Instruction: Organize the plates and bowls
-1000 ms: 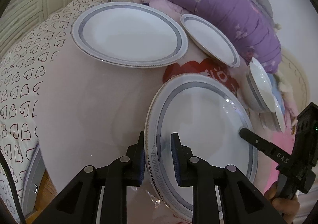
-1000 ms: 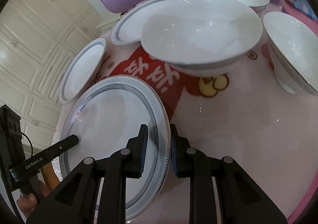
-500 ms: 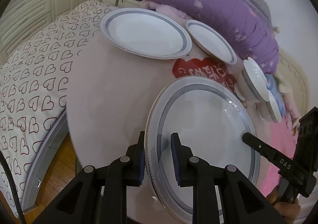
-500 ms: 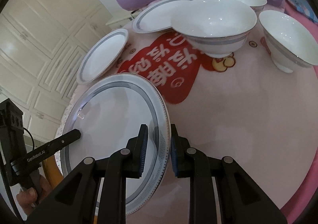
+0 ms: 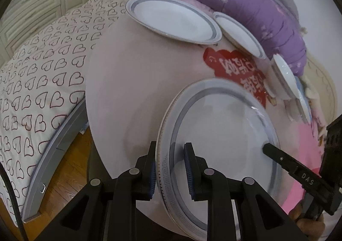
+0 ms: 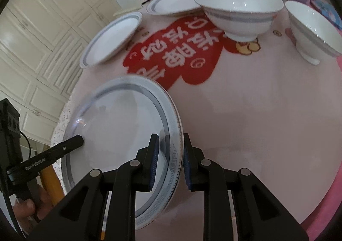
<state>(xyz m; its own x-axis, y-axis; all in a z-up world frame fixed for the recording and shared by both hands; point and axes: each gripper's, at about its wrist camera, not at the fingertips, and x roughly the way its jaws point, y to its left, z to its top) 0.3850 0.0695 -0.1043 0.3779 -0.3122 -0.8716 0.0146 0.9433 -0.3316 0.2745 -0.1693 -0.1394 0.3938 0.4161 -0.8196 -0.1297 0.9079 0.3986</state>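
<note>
**Both grippers carrying one big plate over the surface**

Right now the large plate (image 5: 218,134) w/ the grey band and key-pattern rim is pinched on opposite edges. The left gripper (image 5: 168,168) has its fingers nearly closed on the near-left rim, one pad above and one below the lip; the right gripper (image 6: 168,162) does the same on the other side, nearly shut on the rim. The plate appears lifted, tilted a bit, over the near part of the round surface (image 5: 132,95), close to its edge; whether any part touches the cloth I can't tell.

Doing the step well, as I judge it: keep both hands at matched speed and height so the rim doesn't twist out of either pinch, hold the plate near level, and head for the other plates. Lower it flat onto a same-size plate, rims aligned, before opening either set of fingers. Grip is on the lip only, so no sudden rolls.

Outward: two more banded plates, a big one (image 5: 173,21) and a smaller one (image 5: 239,33), lie at the far side, just beside each other. Three bowls (image 6: 239,10) stand upright near the right, all empty as far as visible. Plates are empty too. Behind sits a purple quilt (image 5: 235,6); left of the surface is a heart-print bed (image 5: 42,91).
</note>
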